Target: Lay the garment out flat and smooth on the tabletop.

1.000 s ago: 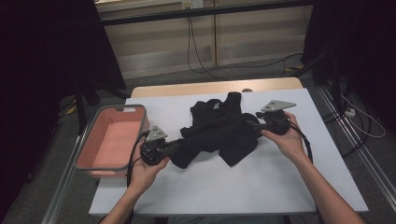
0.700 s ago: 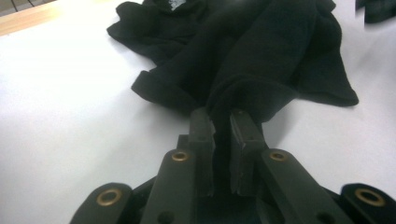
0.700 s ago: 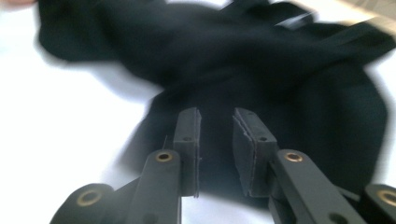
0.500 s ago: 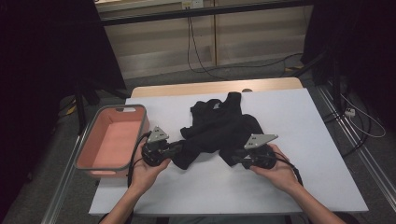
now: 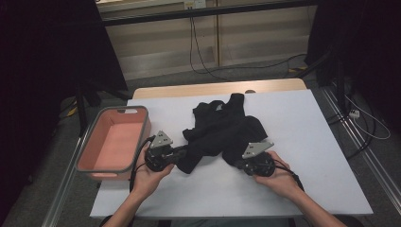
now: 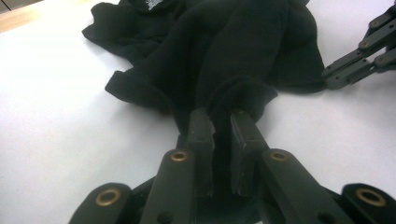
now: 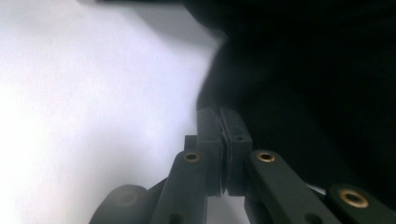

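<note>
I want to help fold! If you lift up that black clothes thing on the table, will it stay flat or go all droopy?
Probably droopy: the black garment lies crumpled in soft folds. It looks light, bunching easily where the left tool pinches a fold. It likely won't slide much on the white table.

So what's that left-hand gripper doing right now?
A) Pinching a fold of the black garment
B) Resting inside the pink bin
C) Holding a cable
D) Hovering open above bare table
A: in the left gripper view the left gripper has its jaws closed on a fold of the black garment, which lies on the white table, beside the pink bin rather than in it.
</note>
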`<state>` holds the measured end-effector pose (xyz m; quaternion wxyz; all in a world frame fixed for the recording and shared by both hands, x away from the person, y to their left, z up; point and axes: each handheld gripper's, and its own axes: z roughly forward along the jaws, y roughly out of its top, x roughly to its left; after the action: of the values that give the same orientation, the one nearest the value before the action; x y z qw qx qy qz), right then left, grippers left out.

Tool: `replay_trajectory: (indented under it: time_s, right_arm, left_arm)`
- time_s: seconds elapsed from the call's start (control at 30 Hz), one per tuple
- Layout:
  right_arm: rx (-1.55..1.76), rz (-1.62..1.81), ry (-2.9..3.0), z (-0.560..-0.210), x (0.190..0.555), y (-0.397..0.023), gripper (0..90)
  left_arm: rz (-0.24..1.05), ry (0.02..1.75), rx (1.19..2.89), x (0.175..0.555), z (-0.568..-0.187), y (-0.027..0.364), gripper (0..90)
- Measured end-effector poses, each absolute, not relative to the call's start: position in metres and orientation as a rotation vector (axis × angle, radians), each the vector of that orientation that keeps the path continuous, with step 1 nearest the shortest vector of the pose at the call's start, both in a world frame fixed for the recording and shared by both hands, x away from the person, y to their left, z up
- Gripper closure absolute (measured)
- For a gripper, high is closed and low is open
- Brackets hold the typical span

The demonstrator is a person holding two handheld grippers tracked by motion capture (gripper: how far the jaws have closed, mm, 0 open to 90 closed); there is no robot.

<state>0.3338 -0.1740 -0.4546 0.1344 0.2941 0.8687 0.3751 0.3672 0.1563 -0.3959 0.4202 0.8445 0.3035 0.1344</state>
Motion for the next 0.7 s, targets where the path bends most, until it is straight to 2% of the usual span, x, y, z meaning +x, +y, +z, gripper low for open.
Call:
replay_trajectory:
  time_s: [0.5, 0.63, 0.7]
  right_arm:
    - [1.029, 1.068, 2.351, -0.435, 0.297, -0.275, 89.3]
    - [1.078, 0.993, 2.334, -0.44, 0.29, -0.295, 89.3]
    - [1.12, 0.956, 2.315, -0.443, 0.286, -0.305, 89.2]
  left_arm:
    - [0.339, 0.618, 2.227, 0.342, -0.392, 0.14, 80.7]
    - [0.291, 0.571, 2.264, 0.326, -0.4, 0.134, 80.3]
    - [0.241, 0.556, 2.275, 0.319, -0.405, 0.131, 75.2]
